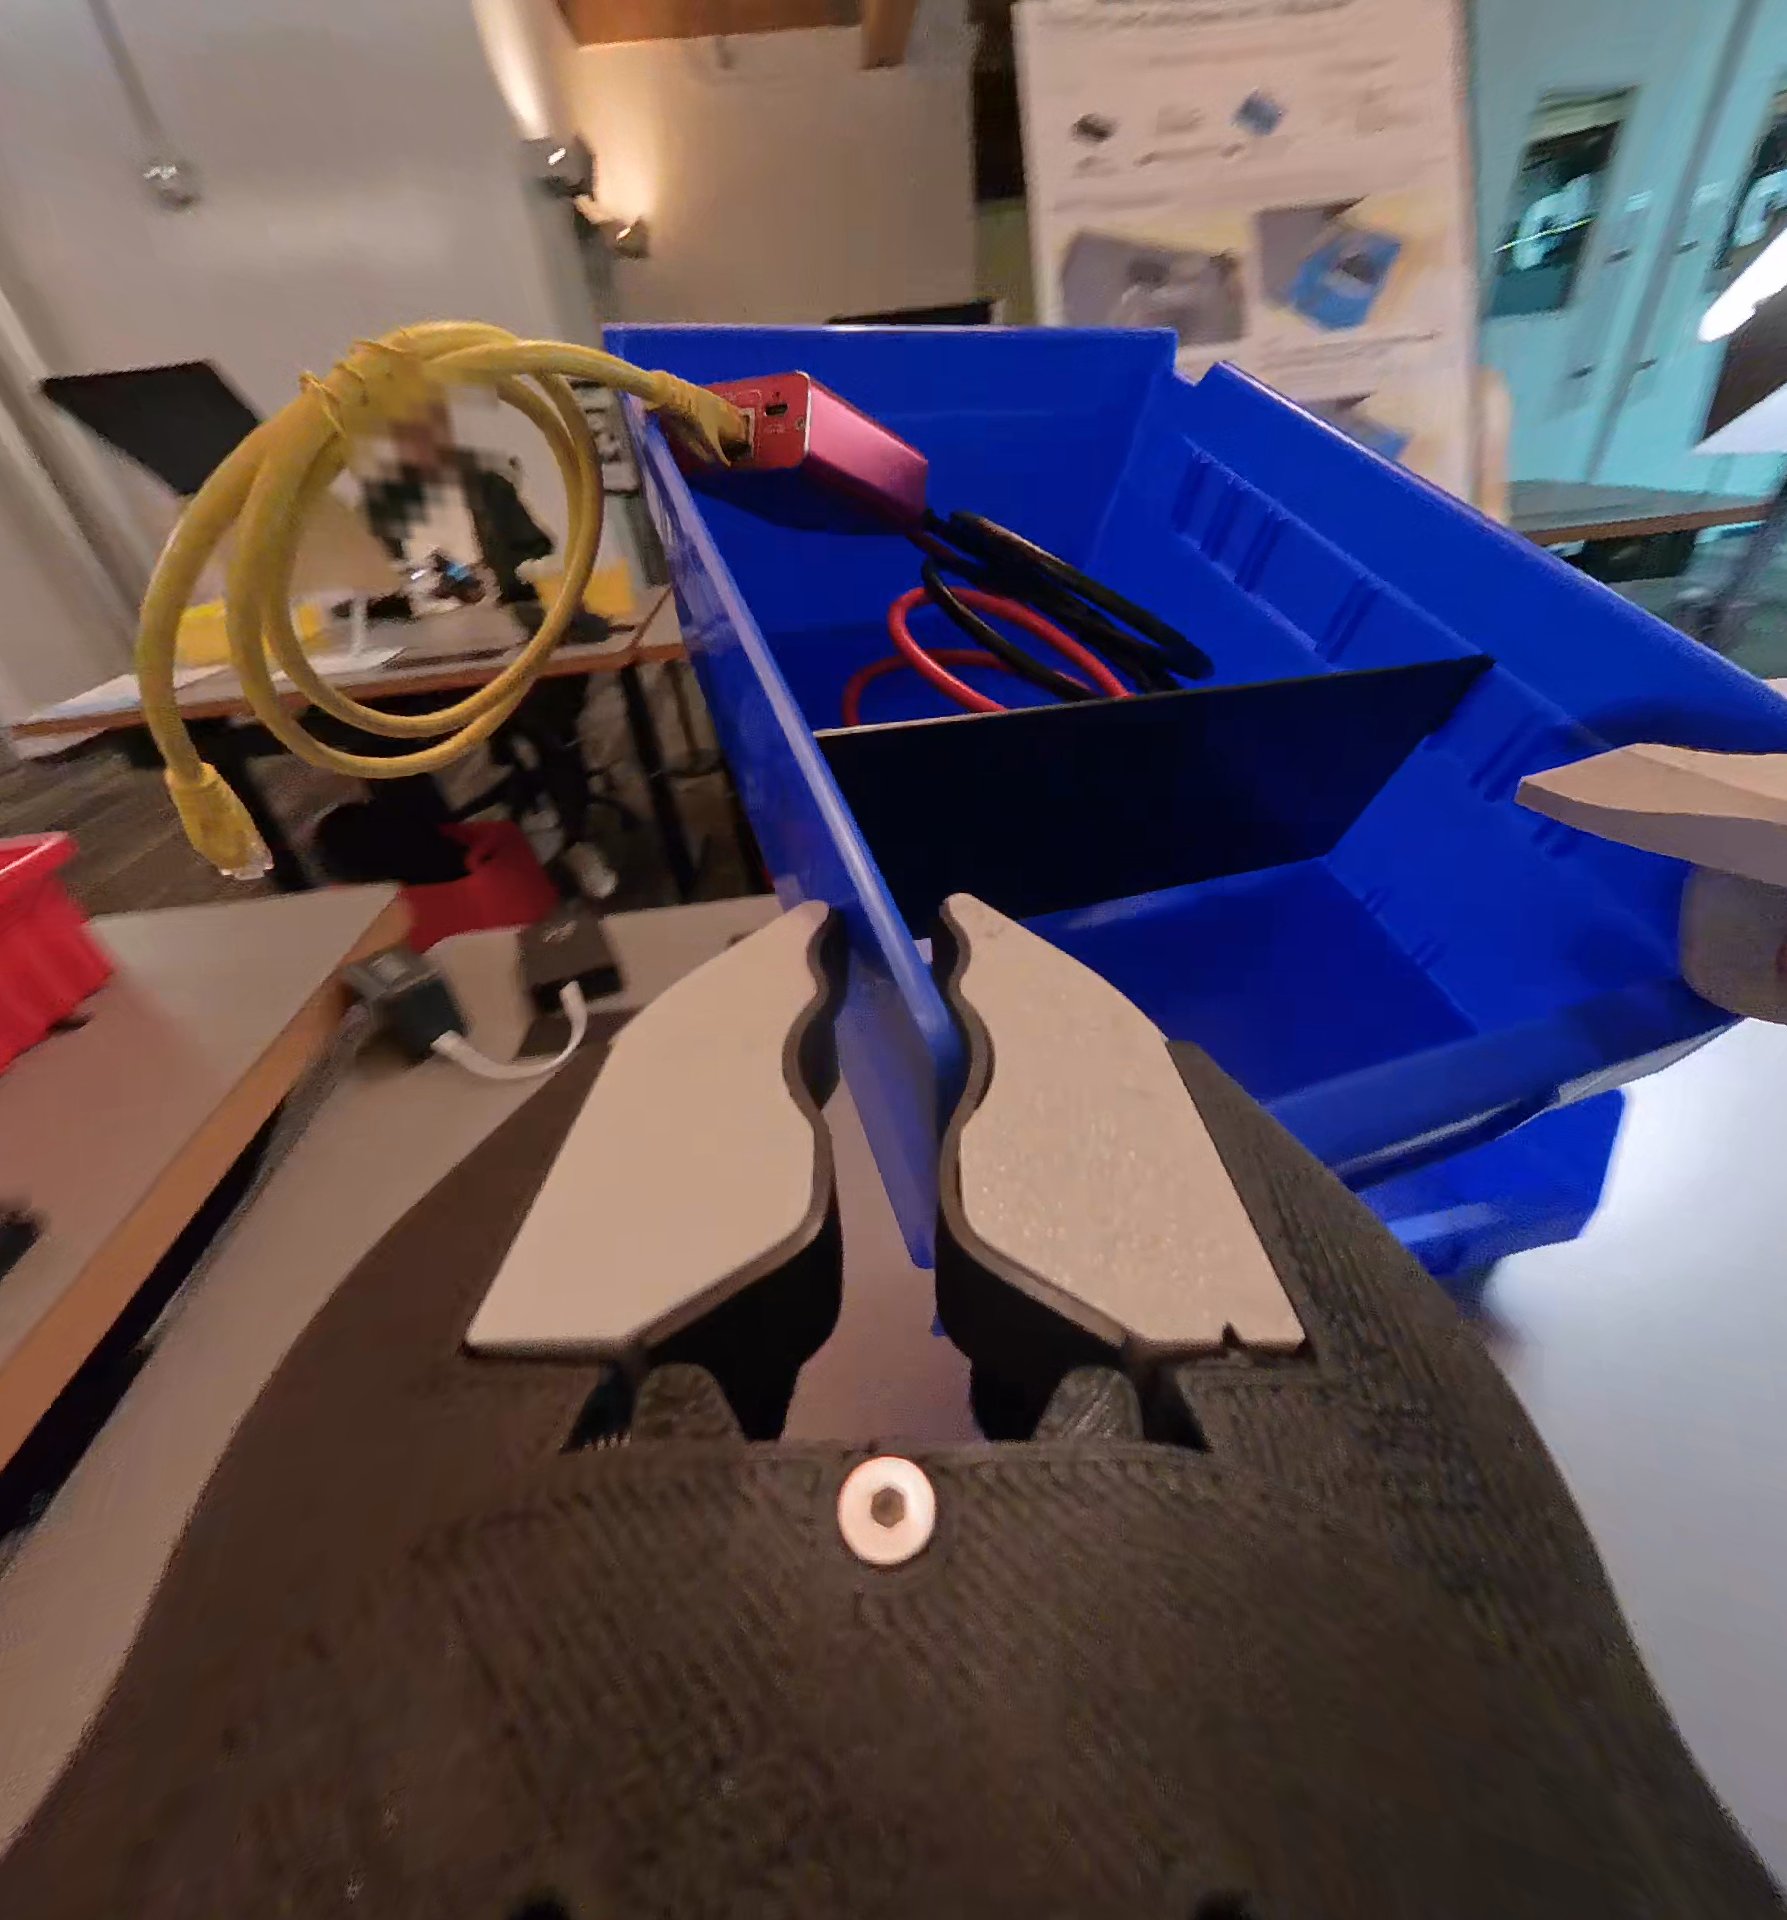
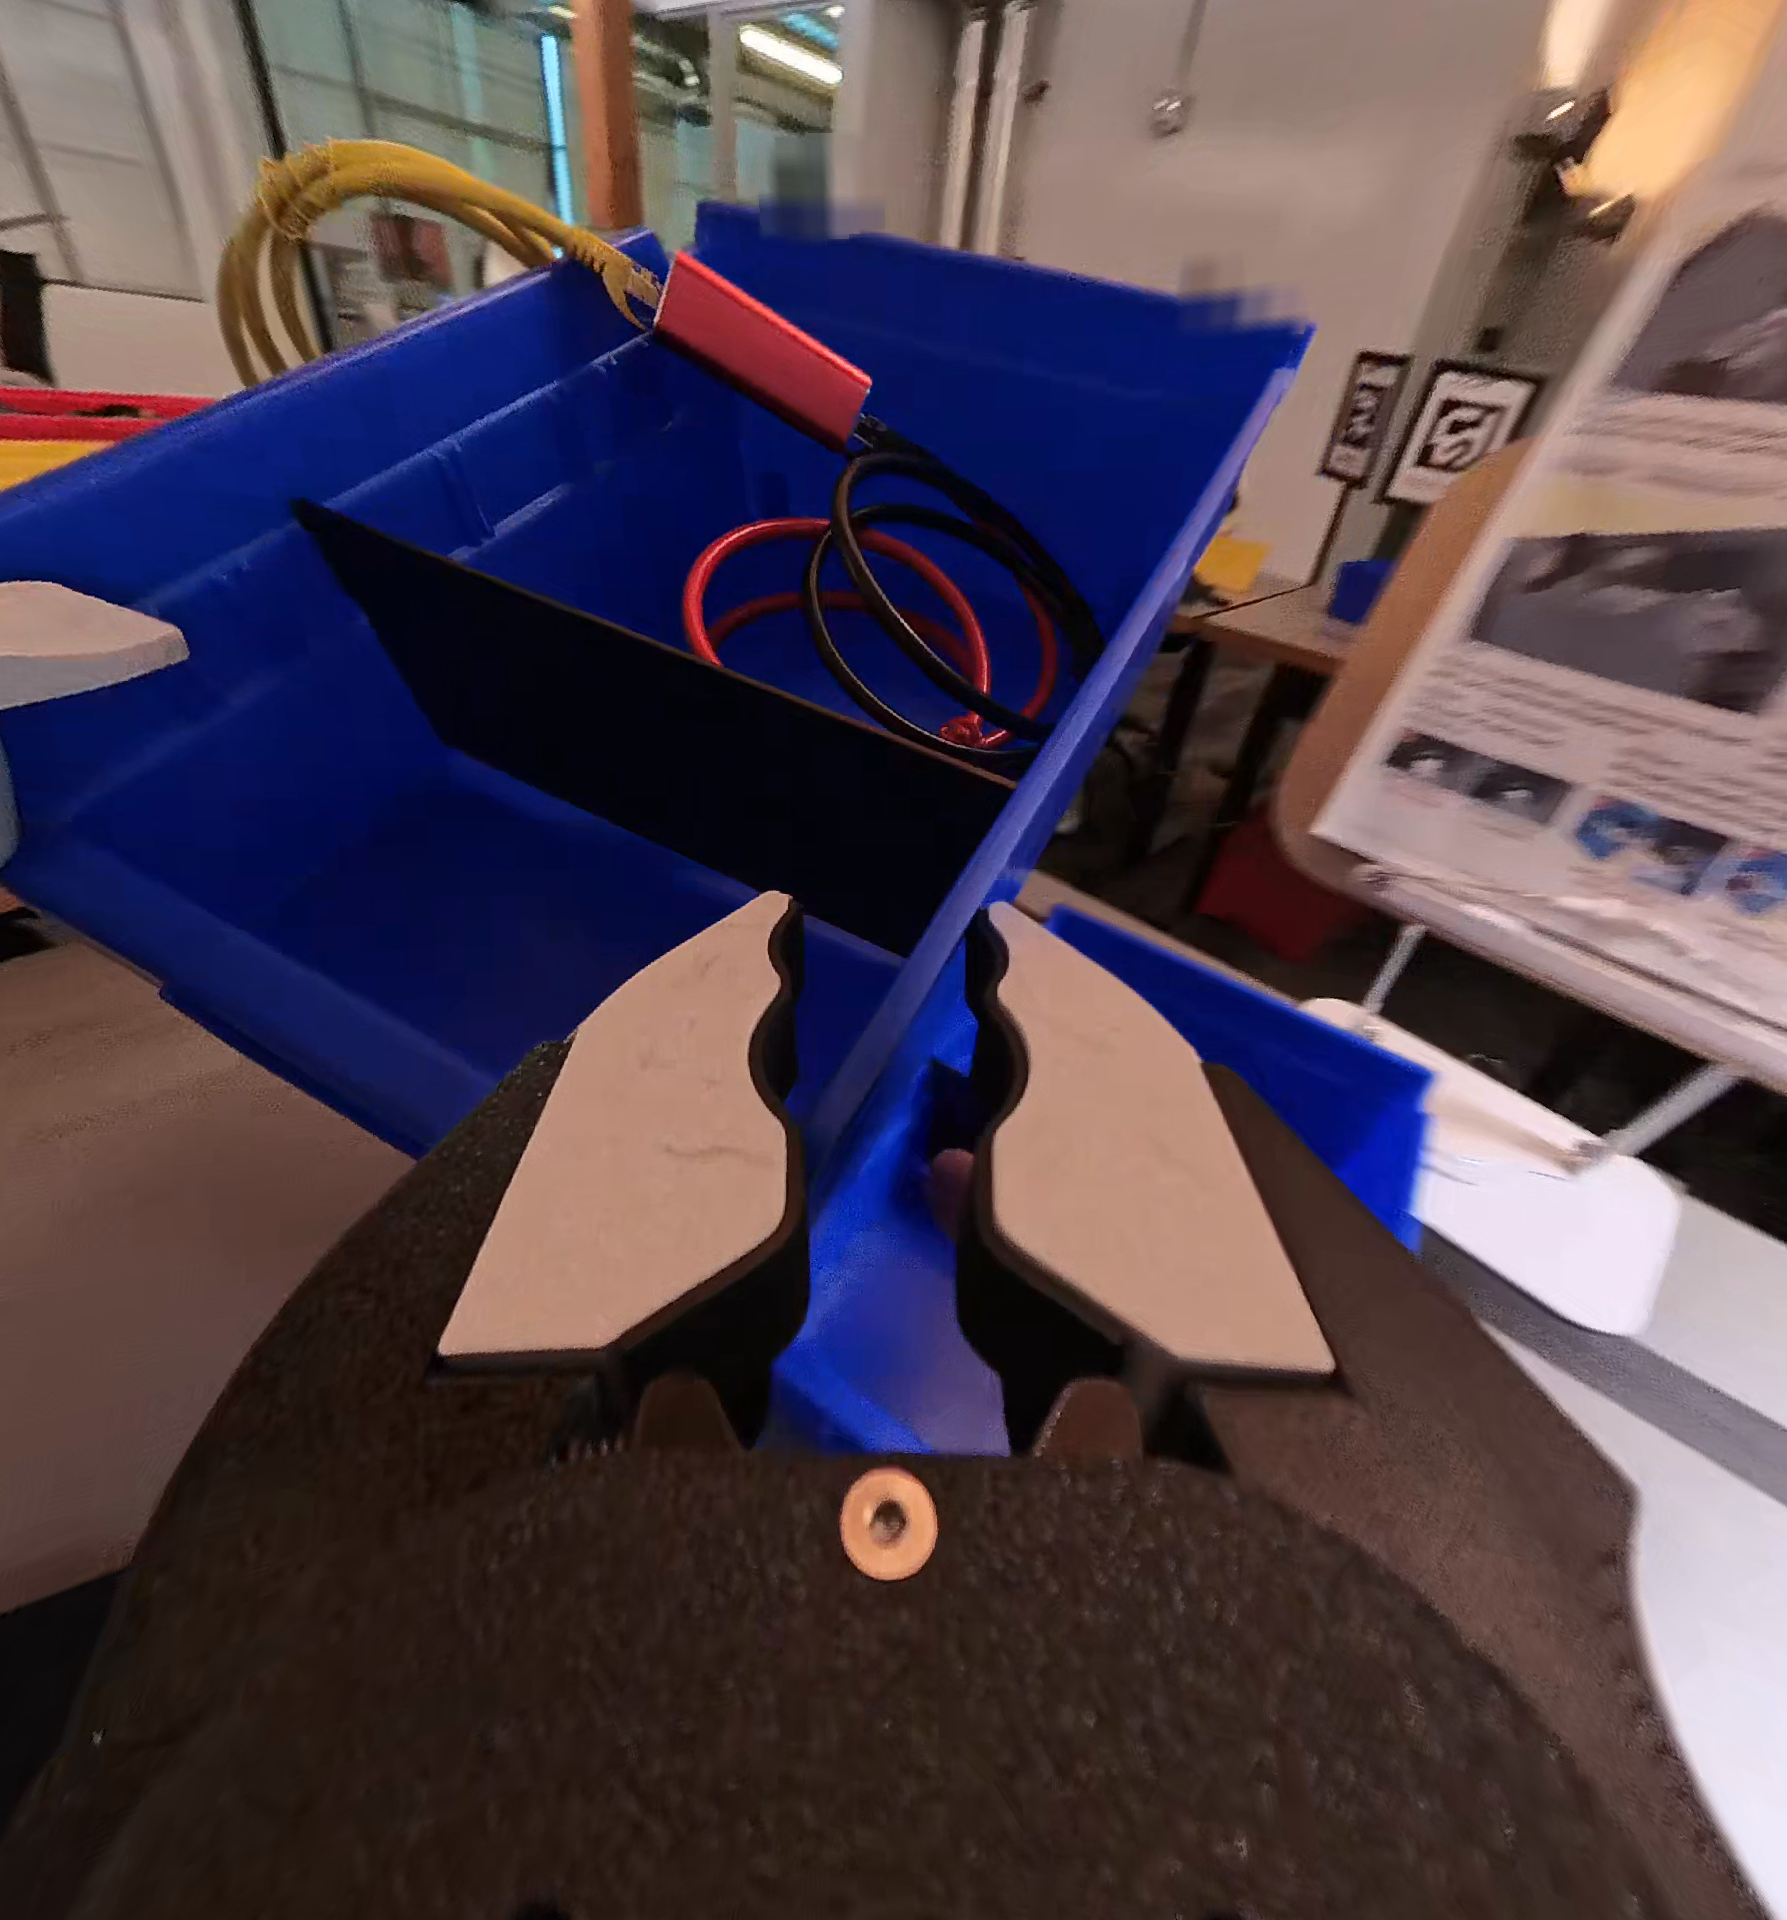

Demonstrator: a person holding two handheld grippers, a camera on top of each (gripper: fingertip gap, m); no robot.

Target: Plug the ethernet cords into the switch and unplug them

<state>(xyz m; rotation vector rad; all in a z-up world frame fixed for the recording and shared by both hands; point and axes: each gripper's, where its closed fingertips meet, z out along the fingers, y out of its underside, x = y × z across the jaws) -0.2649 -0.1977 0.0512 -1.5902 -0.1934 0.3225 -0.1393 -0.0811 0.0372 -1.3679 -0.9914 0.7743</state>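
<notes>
I see the switch (image 1: pixel 827 442), a small red-pink metal box, propped tilted on the far corner of the blue bin (image 1: pixel 1284 582). One yellow ethernet cord (image 1: pixel 349 582) is plugged into its end port; the tied coil hangs outside the bin, free plug dangling. Black and red cables (image 2: pixel 899 623) coil in the bin's far compartment.

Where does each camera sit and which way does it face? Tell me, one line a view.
Left wrist view: on the left gripper, looking along its fingers clamped on the blue bin wall; the right gripper's finger shows at the right edge.
Right wrist view: on the right gripper, clamped on the opposite wall.
Shared: bin, red switch, yellow cord.
</notes>
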